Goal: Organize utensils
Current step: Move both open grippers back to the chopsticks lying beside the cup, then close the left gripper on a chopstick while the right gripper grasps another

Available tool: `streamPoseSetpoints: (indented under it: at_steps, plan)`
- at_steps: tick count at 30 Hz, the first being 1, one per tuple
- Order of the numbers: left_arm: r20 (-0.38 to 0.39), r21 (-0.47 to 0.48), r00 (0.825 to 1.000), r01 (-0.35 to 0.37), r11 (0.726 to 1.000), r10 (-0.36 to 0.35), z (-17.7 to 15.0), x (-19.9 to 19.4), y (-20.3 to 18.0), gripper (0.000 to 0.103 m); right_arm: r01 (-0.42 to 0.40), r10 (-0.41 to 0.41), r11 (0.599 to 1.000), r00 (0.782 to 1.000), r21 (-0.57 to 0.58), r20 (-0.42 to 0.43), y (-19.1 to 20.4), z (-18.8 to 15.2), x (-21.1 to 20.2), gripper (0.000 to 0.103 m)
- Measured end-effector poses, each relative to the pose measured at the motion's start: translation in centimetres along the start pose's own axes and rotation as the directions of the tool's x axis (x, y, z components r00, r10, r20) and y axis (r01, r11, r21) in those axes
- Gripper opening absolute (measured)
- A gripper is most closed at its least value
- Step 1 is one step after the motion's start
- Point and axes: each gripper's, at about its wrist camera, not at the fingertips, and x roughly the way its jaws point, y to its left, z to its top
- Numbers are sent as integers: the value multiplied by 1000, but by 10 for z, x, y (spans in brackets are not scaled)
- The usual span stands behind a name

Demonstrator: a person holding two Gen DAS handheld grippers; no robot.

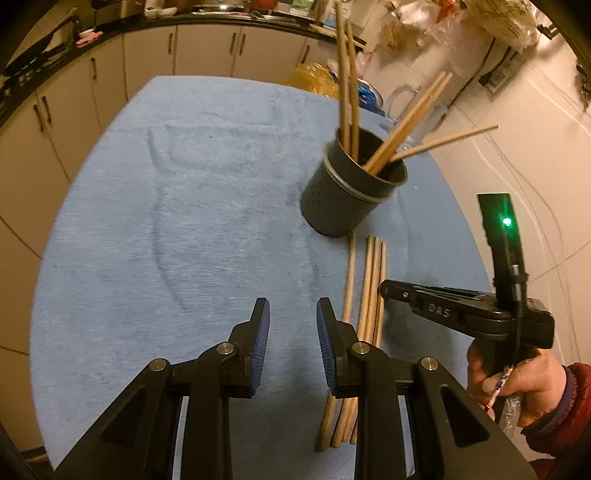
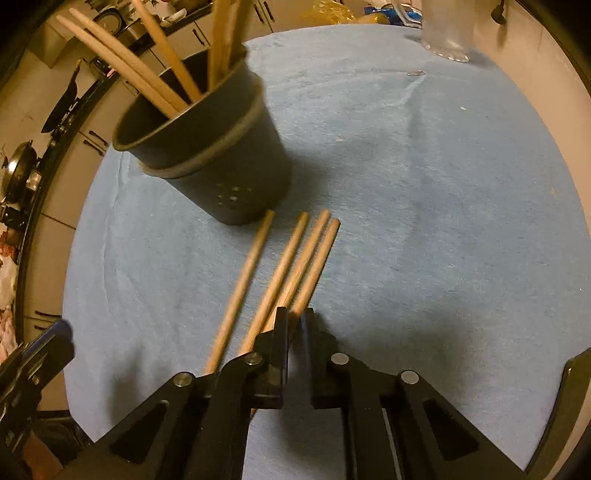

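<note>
A dark utensil holder [image 1: 351, 188] stands on the blue cloth with several wooden chopsticks [image 1: 351, 96] in it; it also shows in the right wrist view [image 2: 221, 162]. Several loose chopsticks [image 1: 369, 291] lie on the cloth in front of it, side by side [image 2: 295, 258]. My left gripper [image 1: 293, 332] is open and empty, just left of the loose chopsticks. My right gripper [image 2: 295, 332] is low over the loose chopsticks, its fingers nearly closed around one chopstick [image 2: 317, 258]. The right gripper's side shows in the left wrist view [image 1: 384, 288].
The round table carries a blue cloth [image 1: 184, 221]. A clear glass jug [image 2: 447, 29] stands at the far edge. A yellow bag [image 1: 314, 79] lies behind the holder. Cabinets [image 1: 207, 51] and a cluttered counter run behind the table.
</note>
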Motion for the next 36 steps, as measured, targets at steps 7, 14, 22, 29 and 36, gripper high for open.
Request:
streamPoseSetpoints:
  at_steps: [7, 14, 22, 29, 36]
  plan:
    - [-85, 43, 996, 43, 998, -39, 5, 41, -21, 25, 61, -61, 998, 998, 5, -9, -33, -3, -10, 4]
    - [-132, 94, 990, 53, 994, -40, 18, 77, -38, 25, -1, 1, 998, 1000, 60, 1, -51, -2, -33, 5]
    - [-176, 181, 984, 58, 982, -26, 28, 110, -63, 17, -24, 24, 997, 1000, 73, 0, -60, -3, -35, 5]
    - [-152, 173, 988, -3, 985, 30, 19, 105, -55, 6, -44, 45, 997, 999, 59, -20, -54, 6, -20, 5]
    - [-138, 89, 990, -30, 996, 43, -8, 82, -28, 6, -40, 41, 999, 998, 25, -48, -38, 15, -5, 8]
